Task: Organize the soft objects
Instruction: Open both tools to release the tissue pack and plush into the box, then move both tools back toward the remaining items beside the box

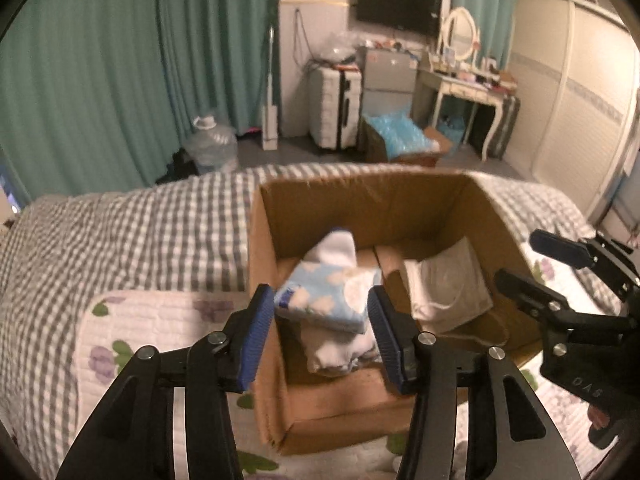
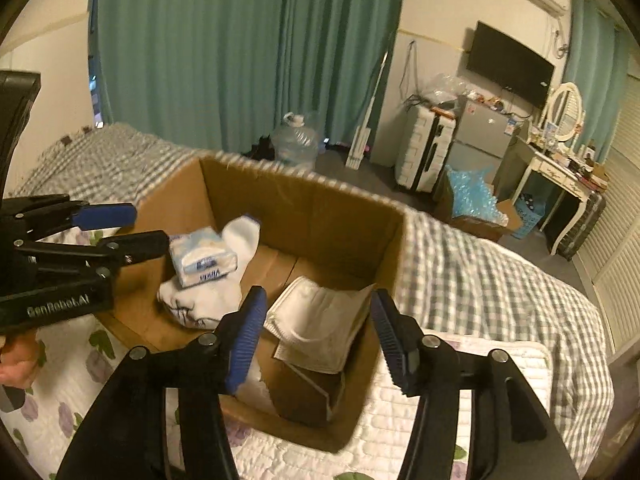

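Note:
An open cardboard box stands on the bed. In its left half a blue cloud-print tissue pack lies on top of white socks. My left gripper hovers over it, open, one blue pad on each side of the pack with small gaps. The right wrist view shows the tissue pack resting on the socks, apart from the left gripper. In the right half lies a folded white mask pack. My right gripper stands open above it, and shows as the right gripper in the left wrist view.
The box sits on a floral quilted pad over a grey checked quilt. A hand holds the left gripper. Beyond the bed's far edge stand a water jug, a white suitcase and a dressing table.

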### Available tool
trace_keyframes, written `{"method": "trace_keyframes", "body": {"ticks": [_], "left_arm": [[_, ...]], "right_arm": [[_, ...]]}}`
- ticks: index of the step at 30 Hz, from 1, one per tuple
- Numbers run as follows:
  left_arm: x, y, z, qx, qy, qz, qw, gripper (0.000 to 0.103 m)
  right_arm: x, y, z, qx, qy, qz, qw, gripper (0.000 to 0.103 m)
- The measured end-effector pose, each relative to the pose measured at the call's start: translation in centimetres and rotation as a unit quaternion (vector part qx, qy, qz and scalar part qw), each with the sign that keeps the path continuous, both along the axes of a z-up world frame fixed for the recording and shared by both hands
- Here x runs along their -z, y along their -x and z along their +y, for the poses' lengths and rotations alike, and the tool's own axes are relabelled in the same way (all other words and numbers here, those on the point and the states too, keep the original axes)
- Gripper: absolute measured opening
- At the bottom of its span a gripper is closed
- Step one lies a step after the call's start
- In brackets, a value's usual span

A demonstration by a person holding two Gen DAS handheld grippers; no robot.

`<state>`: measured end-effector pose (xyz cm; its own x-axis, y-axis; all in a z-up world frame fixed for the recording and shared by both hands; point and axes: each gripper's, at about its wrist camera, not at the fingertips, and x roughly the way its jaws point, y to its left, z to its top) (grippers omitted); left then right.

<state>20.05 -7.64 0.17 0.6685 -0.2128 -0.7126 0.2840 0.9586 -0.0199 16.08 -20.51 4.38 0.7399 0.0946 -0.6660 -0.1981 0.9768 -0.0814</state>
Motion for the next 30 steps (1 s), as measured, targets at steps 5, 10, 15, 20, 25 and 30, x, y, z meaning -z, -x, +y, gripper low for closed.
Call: {"method": "trace_keyframes", "body": {"ticks": [5,10,15,20,25,30], "left_arm": [[-3.2,1.6,0.5,-0.001,0.013,-0.034,0.9993,0.050],[-6.2,3.5,0.6,0.001,0.017,-0.063,0.9978,0.054],[-9.1,6.3,1.2,-0.007,0.016,-0.118,0.9929,0.078],[-11.6,8.7,2.0,-0.011,0.025,-0.152,0.9879,0.078],[-13.4,10.5,2.6,-0.021,0.035,-0.168,0.9850,0.078],[-14.7,12.2,3.5,-0.033,0.056,-0.186,0.9804,0.078]], "right_arm": [[-3.6,2.2,-1.4,0.016,-0.015,-0.035,0.999,0.068],[-7.2,4.7,-2.6,0.032,-0.028,-0.072,0.997,0.083],[-10.6,7.4,-3.4,0.040,-0.037,-0.105,0.993,0.093],[-13.5,10.1,-3.6,0.041,-0.044,-0.131,0.990,0.102],[-15.7,12.3,-3.2,0.035,-0.038,-0.151,0.987,0.103],[-17.3,14.7,-2.8,0.030,-0.035,-0.169,0.985,0.103]]}}
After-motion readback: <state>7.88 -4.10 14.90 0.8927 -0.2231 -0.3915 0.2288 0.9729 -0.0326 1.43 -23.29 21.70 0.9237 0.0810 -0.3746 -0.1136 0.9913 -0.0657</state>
